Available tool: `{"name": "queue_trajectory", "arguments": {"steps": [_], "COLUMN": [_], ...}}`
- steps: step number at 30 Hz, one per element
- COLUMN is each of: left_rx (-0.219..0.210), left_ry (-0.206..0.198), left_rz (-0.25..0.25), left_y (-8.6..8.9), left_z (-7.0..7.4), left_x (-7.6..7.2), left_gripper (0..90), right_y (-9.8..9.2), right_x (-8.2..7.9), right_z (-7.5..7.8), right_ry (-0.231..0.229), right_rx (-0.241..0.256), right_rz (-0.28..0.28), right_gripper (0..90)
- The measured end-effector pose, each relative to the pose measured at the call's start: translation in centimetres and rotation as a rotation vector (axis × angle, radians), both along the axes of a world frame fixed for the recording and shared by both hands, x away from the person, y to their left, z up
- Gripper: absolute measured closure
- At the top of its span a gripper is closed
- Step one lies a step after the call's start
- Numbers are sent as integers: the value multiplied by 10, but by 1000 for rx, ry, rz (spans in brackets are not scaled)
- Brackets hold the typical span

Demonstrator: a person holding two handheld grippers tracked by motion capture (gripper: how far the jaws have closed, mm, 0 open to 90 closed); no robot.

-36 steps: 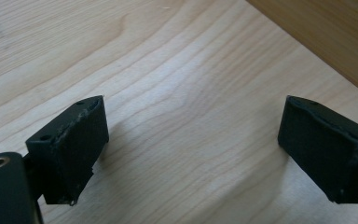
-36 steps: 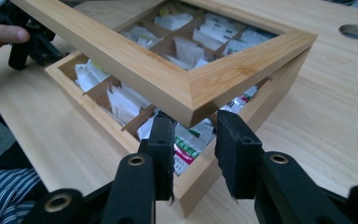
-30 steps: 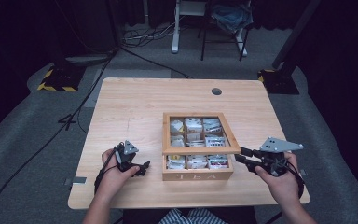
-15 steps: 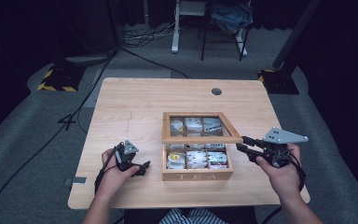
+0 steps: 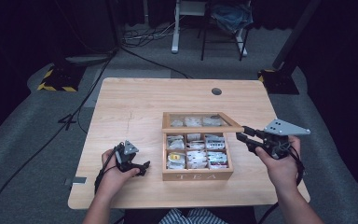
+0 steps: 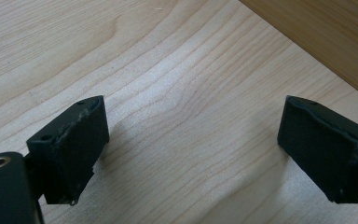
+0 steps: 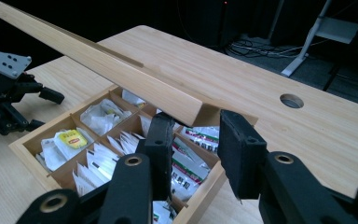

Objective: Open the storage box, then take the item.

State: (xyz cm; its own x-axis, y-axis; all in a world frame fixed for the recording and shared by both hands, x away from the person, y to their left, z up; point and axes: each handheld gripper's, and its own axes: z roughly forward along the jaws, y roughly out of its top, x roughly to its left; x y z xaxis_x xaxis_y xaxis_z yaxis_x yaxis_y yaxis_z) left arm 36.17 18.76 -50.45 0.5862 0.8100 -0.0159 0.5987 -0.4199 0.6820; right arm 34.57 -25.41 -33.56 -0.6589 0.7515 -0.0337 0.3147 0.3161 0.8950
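Note:
A wooden box marked TEA (image 5: 197,175) stands on the table, its compartments full of tea bags (image 5: 196,156). Its glass-paned lid (image 5: 200,125) is tilted up, hinged at the far side. My right gripper (image 5: 242,135) sits at the lid's free right corner. In the right gripper view the right gripper (image 7: 198,140) is open, one jaw under the lid (image 7: 98,60) edge, the tea bags (image 7: 70,140) below. My left gripper (image 5: 143,168) rests on the table left of the box, open. Bare wood lies between the left gripper's (image 6: 193,154) jaws.
The light wood table (image 5: 135,107) has a round cable hole (image 5: 216,91) at the far right. The box wall (image 6: 326,37) lies close to the left gripper. On the dark floor beyond are cables, a yellow-and-black striped base (image 5: 56,79) and furniture legs (image 5: 175,28).
The lid has swung from flat on the box to tilted up. My right gripper rose and moved back with the lid's corner. The left gripper stayed put.

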Motion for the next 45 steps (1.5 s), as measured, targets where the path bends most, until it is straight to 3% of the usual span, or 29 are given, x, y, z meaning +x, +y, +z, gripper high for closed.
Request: {"name": "queue_trajectory", "arguments": {"steps": [12, 18, 26, 31, 45], "left_rx": [5, -16, -13, -55, -64], "left_ry": [-4, -8, -8, -19, -74], "left_rz": [26, 30, 23, 30, -13], "left_y": [-1, -1, 2, 4, -2], "left_z": [1, 1, 3, 14, 43], "left_x": [0, -2, 0, 0, -11], "left_gripper": [106, 157, 236, 241, 264], "right_y": [6, 8, 11, 11, 9], "right_x": [12, 18, 23, 25, 25], "right_z": [12, 14, 14, 16, 15], "right_ry": [-51, -47, -42, -45, -45], "right_rx": [23, 27, 24, 34, 57], "right_rz": [-54, -65, -77, -80, -74], "right_gripper": [663, 661, 644, 644, 643]}}
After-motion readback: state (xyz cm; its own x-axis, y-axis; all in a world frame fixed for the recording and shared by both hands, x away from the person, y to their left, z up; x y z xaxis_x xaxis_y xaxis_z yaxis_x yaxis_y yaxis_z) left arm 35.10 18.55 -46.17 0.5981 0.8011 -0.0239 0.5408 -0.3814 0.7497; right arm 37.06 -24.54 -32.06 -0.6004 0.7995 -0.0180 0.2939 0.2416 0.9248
